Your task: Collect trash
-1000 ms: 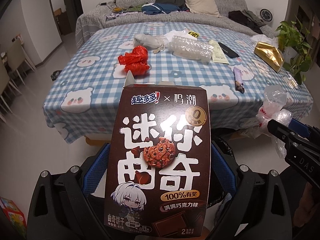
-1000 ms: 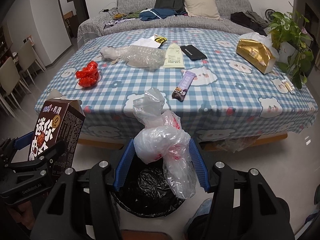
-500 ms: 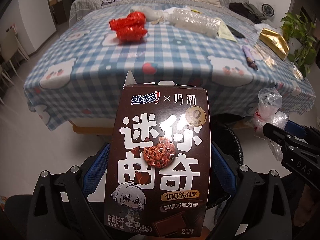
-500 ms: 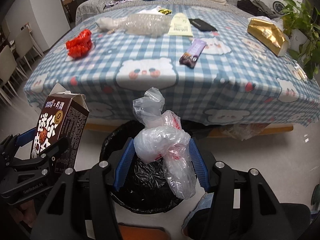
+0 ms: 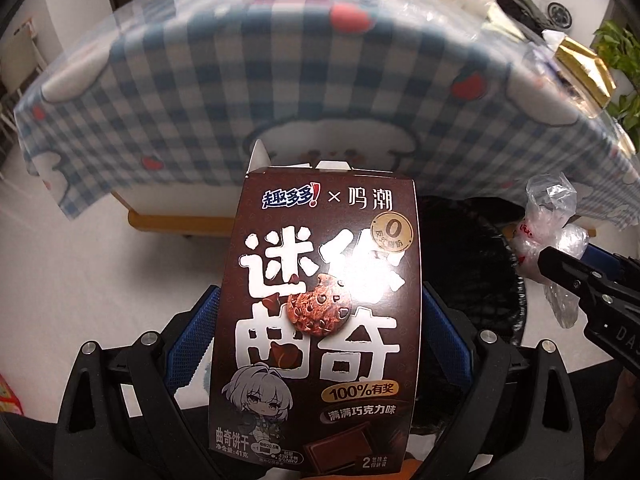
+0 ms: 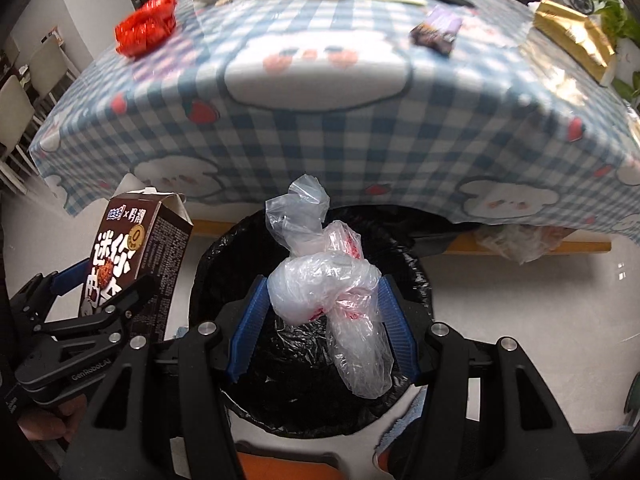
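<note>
The left gripper [image 5: 320, 344] is clamped on a brown cookie box [image 5: 320, 320], jaws pressed to its sides, held upright beside the black-lined trash bin [image 6: 412, 272]. The right gripper [image 6: 320, 316] is closed on a crumpled clear plastic bag [image 6: 328, 280], held directly above the bin opening. Behind, a red wrapper [image 6: 146, 30], purple snack wrapper [image 6: 438, 30] and gold bag [image 6: 572, 36] are seen on the checked bench [image 6: 320, 140].

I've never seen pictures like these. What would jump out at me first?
Probably the tall brown cardboard cookie box, clamped in the left gripper and filling that camera's view. Next, the crumpled clear plastic bag pinched in the right gripper, right above the round bin with a black liner, beside a table under a blue checked cloth.
</note>
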{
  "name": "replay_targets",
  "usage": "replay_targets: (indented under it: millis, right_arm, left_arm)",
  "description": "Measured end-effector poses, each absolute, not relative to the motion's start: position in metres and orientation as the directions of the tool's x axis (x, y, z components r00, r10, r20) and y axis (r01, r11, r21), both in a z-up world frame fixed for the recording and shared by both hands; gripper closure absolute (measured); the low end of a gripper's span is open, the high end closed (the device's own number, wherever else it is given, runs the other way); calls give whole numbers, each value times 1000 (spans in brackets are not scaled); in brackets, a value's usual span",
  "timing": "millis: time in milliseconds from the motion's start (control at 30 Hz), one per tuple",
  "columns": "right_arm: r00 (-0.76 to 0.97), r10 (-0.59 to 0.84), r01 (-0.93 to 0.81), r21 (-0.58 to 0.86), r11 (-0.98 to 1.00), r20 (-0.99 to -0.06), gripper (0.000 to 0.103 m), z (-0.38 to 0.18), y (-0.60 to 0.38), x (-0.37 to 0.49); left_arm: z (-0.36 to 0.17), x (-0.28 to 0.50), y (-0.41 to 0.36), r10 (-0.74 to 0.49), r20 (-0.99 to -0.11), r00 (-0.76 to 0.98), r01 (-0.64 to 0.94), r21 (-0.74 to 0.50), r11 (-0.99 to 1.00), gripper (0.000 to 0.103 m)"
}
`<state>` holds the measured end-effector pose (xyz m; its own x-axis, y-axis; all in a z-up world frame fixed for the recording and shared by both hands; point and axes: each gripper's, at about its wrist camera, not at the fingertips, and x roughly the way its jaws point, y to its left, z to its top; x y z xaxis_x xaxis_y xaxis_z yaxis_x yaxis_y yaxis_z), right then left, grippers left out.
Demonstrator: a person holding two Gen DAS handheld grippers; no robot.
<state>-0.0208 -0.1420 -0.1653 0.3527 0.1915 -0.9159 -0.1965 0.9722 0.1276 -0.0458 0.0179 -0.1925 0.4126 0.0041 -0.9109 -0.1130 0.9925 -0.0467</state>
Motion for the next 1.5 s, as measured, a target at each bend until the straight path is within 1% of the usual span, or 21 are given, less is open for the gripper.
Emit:
replay_targets:
  millis: [233, 667, 833, 900, 967, 1167, 1267, 1500]
  right_arm:
    - [324, 179, -205, 115, 972, -929, 48, -194, -130, -15]
    - [308, 156, -198, 97, 975, -938, 47, -226, -120, -4]
    - [310, 153, -213, 88, 973, -938, 47, -226, -114, -4]
    - [322, 150, -219, 81, 972, -935, 44, -225, -112, -5]
    - [344, 139, -218, 64, 974, -929, 27, -221, -111, -6]
    - [363, 126, -214, 50, 976, -923, 10, -210, -107, -10]
    - [373, 126, -204, 51, 978, -919, 8, -205, -113, -8]
    - [394, 129, -168, 67, 984, -910, 7, -198, -135, -7]
  left_arm:
    - [-214, -42, 17, 20, -921, 390, -125, -32, 992, 11]
    - [-218, -41, 17, 53, -925, 375, -150, -4, 989, 11]
    - [-214, -41, 12, 63, -925, 375, -153, 5, 988, 11]
    - [-212, -41, 11, 68, -924, 377, -154, 10, 988, 11]
    - [-212, -41, 10, 68, -924, 376, -157, 9, 988, 11]
    - [-213, -40, 7, 69, -924, 376, -151, 12, 988, 11]
    - [-213, -40, 6, 78, -925, 371, -163, 18, 987, 11]
    - [-200, -38, -9, 63, -918, 391, -136, 10, 991, 11]
